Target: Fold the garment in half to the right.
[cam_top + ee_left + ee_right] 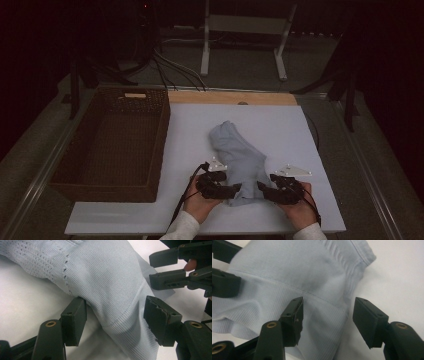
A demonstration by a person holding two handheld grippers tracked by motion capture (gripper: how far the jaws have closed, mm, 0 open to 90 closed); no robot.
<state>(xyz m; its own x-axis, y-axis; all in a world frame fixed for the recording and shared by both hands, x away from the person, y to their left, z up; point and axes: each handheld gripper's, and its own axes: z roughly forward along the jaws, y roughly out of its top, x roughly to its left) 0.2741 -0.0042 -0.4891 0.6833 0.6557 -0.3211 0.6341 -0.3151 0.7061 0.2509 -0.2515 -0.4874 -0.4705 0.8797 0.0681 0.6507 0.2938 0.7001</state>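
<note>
Both claws, left (235, 190) and right (262, 189), sit spread around the pale-blue garment's (237, 150) hem.

Ribbed knit cloth garment (239, 160), woven wicker basket (159, 145), matt white table (300, 130).

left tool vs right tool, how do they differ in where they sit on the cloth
The left tool is at the near left edge of the pale blue cloth, while the right tool is at its near right edge. In the left gripper view the left tool's jaws straddle a raised fold; in the right gripper view the right tool's jaws flank the cloth's edge, one over fabric, one over the bare white table. Both are open, jaws apart, nothing clamped.
</note>
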